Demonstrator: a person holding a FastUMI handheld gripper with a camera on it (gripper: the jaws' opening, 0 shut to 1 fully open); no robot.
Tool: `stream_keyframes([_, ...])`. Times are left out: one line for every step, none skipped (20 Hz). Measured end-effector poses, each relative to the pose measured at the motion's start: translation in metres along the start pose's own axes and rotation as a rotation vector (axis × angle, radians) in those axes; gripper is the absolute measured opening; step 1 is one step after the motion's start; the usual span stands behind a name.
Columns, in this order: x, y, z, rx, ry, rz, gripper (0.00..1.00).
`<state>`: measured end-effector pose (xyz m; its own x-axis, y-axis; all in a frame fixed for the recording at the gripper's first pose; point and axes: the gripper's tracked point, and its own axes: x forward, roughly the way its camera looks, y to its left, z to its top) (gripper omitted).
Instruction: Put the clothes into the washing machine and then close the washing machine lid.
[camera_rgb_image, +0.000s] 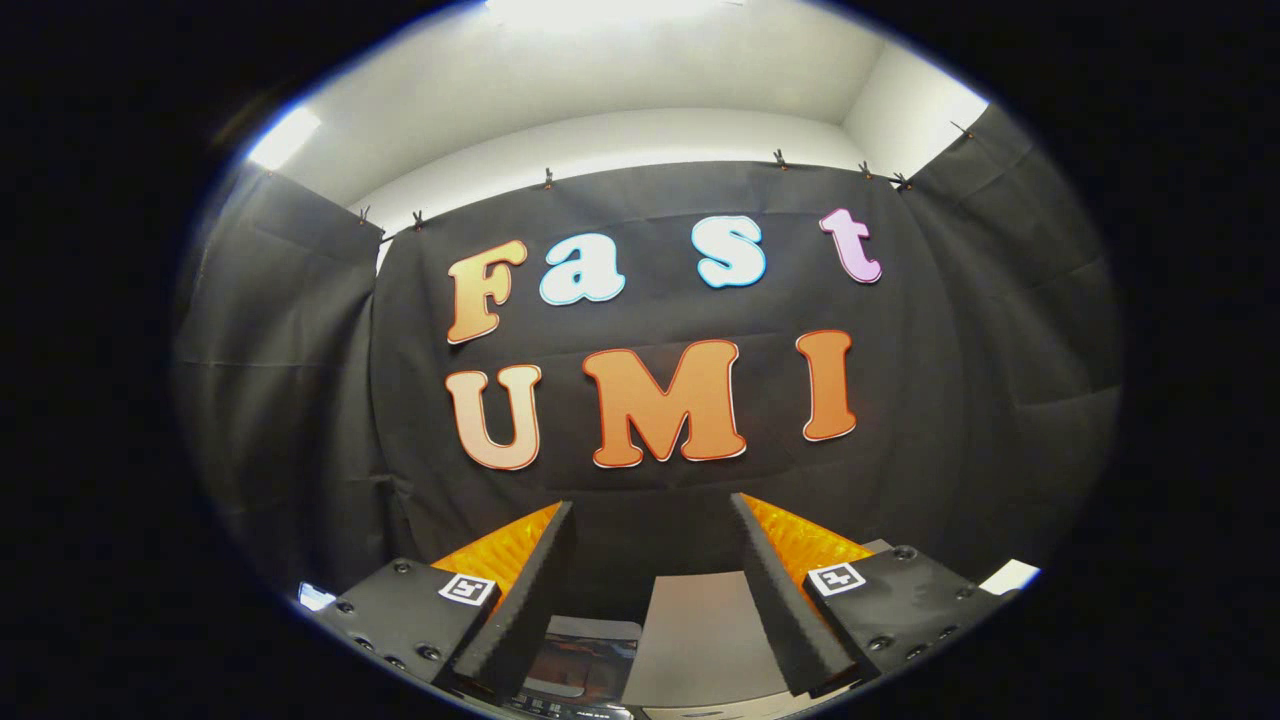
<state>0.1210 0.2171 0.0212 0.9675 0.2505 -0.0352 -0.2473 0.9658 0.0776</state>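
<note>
The gripper (652, 520) is pointing forward at the black cloth wall (650, 300) of the booth, with its two fingers (530, 590) spreading well apart and nothing lying between them, so it is standing open and gripping nothing. Each finger is carrying a small square black-and-white marker (468, 588) on its upper block. Low down between the fingers, and beneath them, the top of the washing machine (700, 640) is showing as a pale flat surface, which looks like its lid, though whether that lid is resting down or raised is hard to tell from this angle. Just beside it, towards the left finger, a dark glossy panel (585, 665) of the machine is catching a dull reddish reflection, and a strip of small controls is sitting at its nearest edge. Whether any clothes are lying inside the drum cannot be told, since the inside of the machine is hidden. Above the cloth wall, the white walls and ceiling (620, 60) of the room are glowing under bright overhead light, and small clips (779, 158) are holding the cloth along its top edge.
</note>
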Motion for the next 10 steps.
stream_keyframes([-0.001, -0.006, -0.001, 0.001, -0.002, -0.01, 0.98])
stream_keyframes([-0.003, -0.01, -0.001, 0.001, -0.004, -0.017, 0.98])
stream_keyframes([-0.004, -0.014, 0.0, 0.001, -0.008, -0.021, 0.98])
stream_keyframes([-0.005, -0.019, 0.001, 0.0, -0.011, -0.029, 0.98])
stream_keyframes([-0.005, -0.023, 0.002, -0.002, -0.014, -0.035, 0.98])
stream_keyframes([-0.004, -0.026, 0.004, -0.006, -0.019, -0.04, 0.98])
stream_keyframes([-0.004, -0.028, 0.005, -0.01, -0.022, -0.045, 0.98])
stream_keyframes([-0.006, -0.031, 0.004, -0.012, -0.023, -0.049, 0.98])
stream_keyframes([-0.006, -0.031, 0.002, -0.013, -0.02, -0.05, 0.98])
stream_keyframes([-0.006, -0.031, 0.0, -0.012, -0.015, -0.05, 0.98])
